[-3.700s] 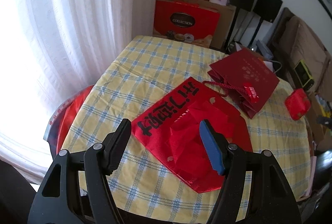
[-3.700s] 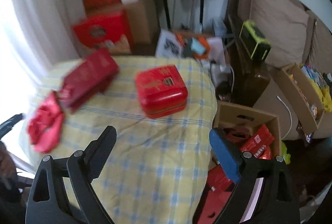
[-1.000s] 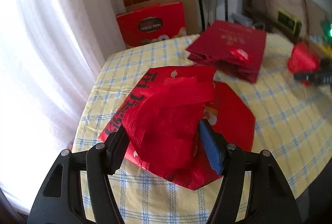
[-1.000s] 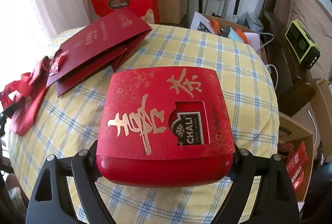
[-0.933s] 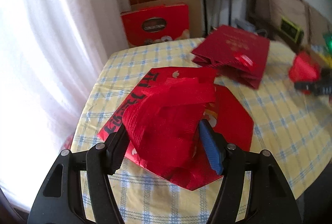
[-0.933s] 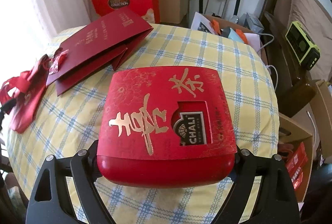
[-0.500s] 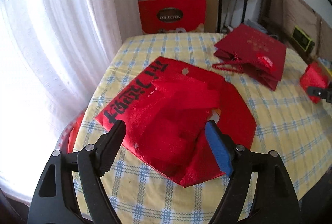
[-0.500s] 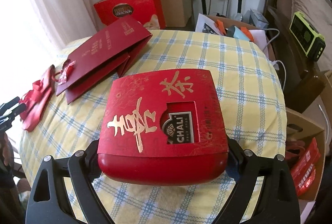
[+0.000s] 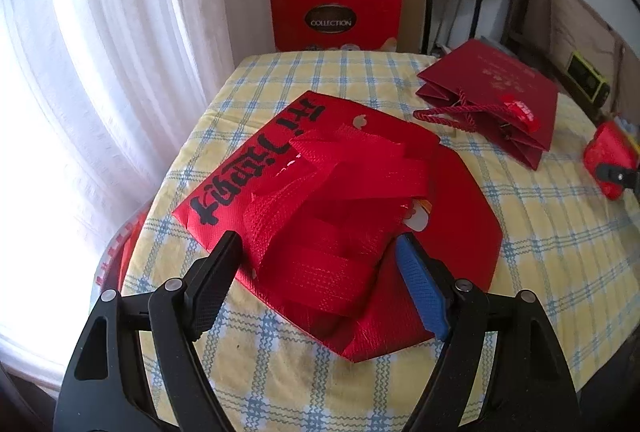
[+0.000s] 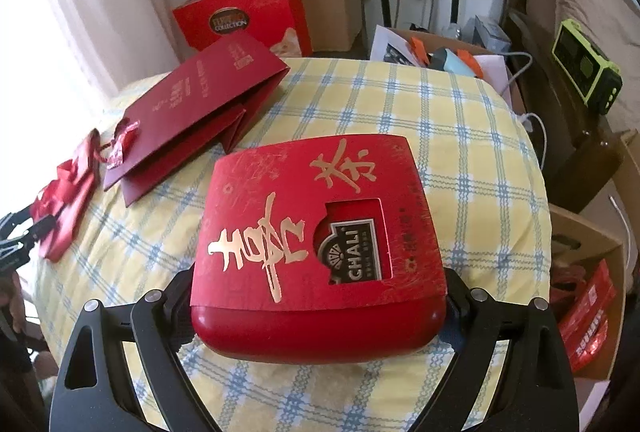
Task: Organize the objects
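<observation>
The counter (image 9: 384, 384), under a yellow-and-blue checked cloth, fills both views. Biggest thing on it is the red bag (image 9: 460, 192), lying flat toward the window-side edge, black lettering along one side, its woven handles (image 9: 332, 200) heaped on top. Beyond that, toward the far edge, the maroon bag (image 9: 516, 88) lies flat as well, cord handles trailing onto the cloth; from the right wrist it (image 10: 208, 88) sits at the far left corner. Now the tea box (image 10: 316, 232): red, gold brushwork on the lid, a cut-out showing a dark label. The right gripper (image 10: 316, 296) has it pinched by both sides, jaws clamped against the box's flanks, and the box tilts over the near part of the counter; whether it rests on the cloth cannot be told. From the left wrist, box (image 9: 608, 156) and a bit of black finger show at the right-hand edge. The left gripper (image 9: 320, 264) hangs over the red bag's handles, spread wide; its jaws have just been opening and then easing in a little, and the fingers straddle the heap with nothing gripped.
</observation>
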`<state>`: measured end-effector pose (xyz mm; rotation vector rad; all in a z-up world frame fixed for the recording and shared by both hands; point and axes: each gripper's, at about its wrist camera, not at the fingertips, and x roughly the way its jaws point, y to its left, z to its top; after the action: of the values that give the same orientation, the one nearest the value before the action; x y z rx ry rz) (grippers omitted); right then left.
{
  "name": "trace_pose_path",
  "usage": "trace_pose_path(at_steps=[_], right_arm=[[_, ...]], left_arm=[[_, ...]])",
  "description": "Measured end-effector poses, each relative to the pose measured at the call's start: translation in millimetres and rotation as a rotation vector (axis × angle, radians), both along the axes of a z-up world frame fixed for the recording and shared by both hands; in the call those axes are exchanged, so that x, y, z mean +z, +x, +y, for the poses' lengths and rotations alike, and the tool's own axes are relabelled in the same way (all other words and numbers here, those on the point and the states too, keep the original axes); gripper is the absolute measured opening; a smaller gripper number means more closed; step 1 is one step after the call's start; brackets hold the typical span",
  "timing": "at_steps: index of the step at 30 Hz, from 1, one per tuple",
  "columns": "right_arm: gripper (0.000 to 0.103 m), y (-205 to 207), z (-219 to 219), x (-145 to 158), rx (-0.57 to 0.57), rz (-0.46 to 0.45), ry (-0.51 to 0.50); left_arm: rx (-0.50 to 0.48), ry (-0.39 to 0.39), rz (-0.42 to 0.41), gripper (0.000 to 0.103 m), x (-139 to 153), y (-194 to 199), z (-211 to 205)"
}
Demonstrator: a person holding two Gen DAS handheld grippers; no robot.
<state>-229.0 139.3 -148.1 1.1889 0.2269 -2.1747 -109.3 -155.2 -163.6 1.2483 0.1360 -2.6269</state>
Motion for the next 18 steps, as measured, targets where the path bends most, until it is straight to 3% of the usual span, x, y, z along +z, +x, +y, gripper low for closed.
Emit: trace_pose_path(at_steps=[2,7,10,12,15,18], right_arm=[[0.093,0,0,0,-0.001,0.000,0.000],[0.093,0,0,1,-0.012,0.003,-0.007],[0.093,1,-1,1,-0.009,0.013,0.000],[0.093,1,-1,1,-0.007,0.015,0.000],[0.093,1,1,2,-0.012,0.007,-0.015],[0.093,-1,4,3,-0.023,-0.008,-0.049]], left_arm=[[-0.015,0.026,-0.005,0.062,0,0,-1],[-0.036,0.042,-0.018,0.049,4,0,0],[-0.049,0.056,-0.027,0.033,7,1,1],[-0.085,0.177,-0.026,0.016,11,3,-4],[-0.132,0.408,-0.002,0.012,22,8,-17],[-0.152,0.472,0.019,0.012,39,12,-18]])
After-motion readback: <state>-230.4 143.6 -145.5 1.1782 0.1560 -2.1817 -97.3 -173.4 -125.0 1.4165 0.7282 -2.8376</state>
